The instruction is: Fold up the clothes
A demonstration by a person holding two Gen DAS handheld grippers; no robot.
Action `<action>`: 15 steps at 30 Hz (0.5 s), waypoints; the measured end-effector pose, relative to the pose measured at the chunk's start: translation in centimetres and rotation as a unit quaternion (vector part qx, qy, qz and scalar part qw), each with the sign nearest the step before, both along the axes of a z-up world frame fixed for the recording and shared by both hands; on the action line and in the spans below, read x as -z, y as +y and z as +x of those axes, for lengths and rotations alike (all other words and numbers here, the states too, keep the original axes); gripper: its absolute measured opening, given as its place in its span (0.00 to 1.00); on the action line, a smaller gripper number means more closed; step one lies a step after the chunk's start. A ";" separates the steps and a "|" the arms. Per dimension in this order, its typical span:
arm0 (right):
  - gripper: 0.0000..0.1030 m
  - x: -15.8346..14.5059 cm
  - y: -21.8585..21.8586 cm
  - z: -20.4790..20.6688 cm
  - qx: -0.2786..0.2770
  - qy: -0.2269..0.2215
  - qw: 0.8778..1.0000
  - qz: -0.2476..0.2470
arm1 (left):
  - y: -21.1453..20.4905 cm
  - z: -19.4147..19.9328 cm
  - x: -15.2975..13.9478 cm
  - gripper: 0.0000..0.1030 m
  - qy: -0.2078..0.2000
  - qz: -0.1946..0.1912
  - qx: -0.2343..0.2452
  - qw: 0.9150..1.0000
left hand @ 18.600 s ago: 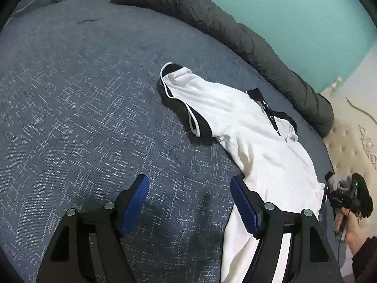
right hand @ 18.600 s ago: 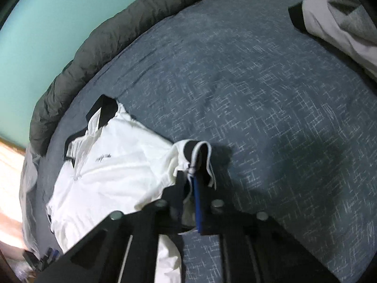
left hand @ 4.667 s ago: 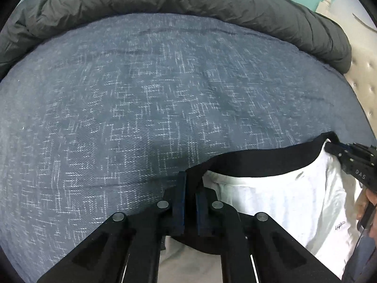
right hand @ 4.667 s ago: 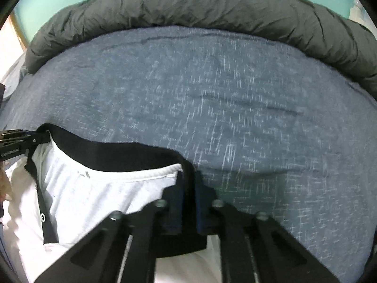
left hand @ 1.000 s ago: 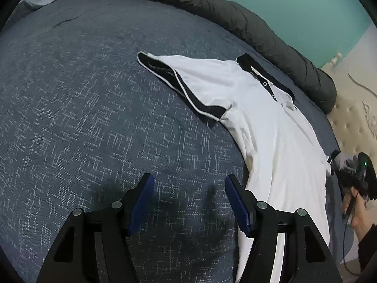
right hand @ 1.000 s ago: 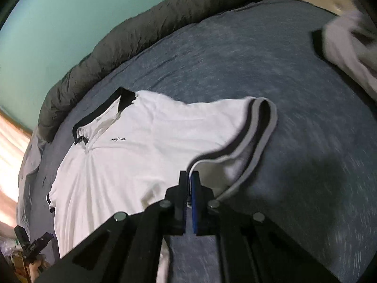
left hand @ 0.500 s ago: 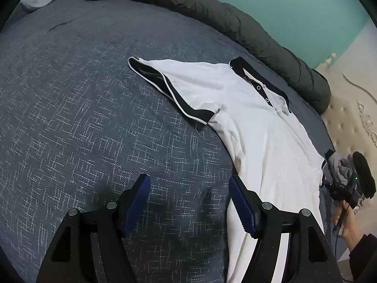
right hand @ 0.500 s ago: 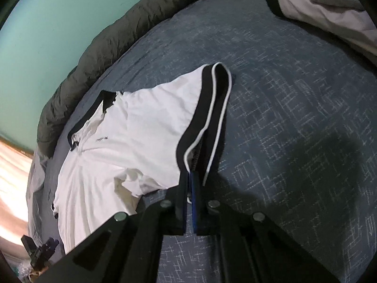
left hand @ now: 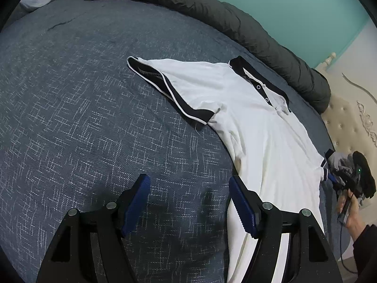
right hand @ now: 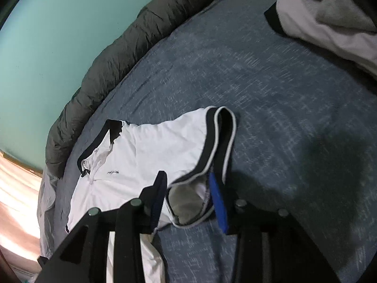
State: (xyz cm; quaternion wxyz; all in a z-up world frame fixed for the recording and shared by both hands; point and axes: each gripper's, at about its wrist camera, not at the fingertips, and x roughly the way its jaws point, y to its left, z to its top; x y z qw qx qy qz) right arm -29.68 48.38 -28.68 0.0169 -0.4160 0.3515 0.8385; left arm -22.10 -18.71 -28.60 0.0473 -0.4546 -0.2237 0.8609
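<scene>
Left gripper (left hand: 189,204): we see it at the bottom of the left wrist view, jaws spread wide with only bedspread between the blue pads; the right-hand pad sits just beside the shirt's side edge.
Bedspread (left hand: 70,118): we see blue-grey woven cloth filling the left and centre of both views.
Polo shirt (left hand: 259,129): we find it white with black trim, lying face up from the centre to the lower right of the left wrist view, collar toward the upper right.
Near sleeve (left hand: 169,87): we see it spread flat toward the upper left of centre, its black cuff edged in white.
Rolled duvet (left hand: 235,23): we see it dark grey, running along the top edge against the teal wall.
Person's hand (left hand: 348,212): we spot it at the far right edge, gripping the other tool.
Right gripper (right hand: 189,199): we see its jaws opening at the lower centre of the right wrist view, the far sleeve cuff (right hand: 219,146) loose between the pads and not pinched.
Other clothes (right hand: 329,16): we see a pale and grey heap in the upper right corner.
</scene>
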 end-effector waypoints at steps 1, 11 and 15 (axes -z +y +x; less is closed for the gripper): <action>0.37 0.3 -0.1 -0.4 -0.002 -0.007 1.000 -0.001 | 0.0 0.0 0.0 0.71 0.000 0.000 0.000 1.000; 0.02 1.8 -1.6 -0.2 -0.027 -0.036 0.999 0.010 | 0.3 -0.3 0.3 0.71 -0.004 -0.001 0.000 1.000; 0.02 1.1 -0.2 2.1 -0.015 -0.013 1.000 0.015 | 0.3 -0.4 0.4 0.71 -0.005 -0.001 0.000 1.000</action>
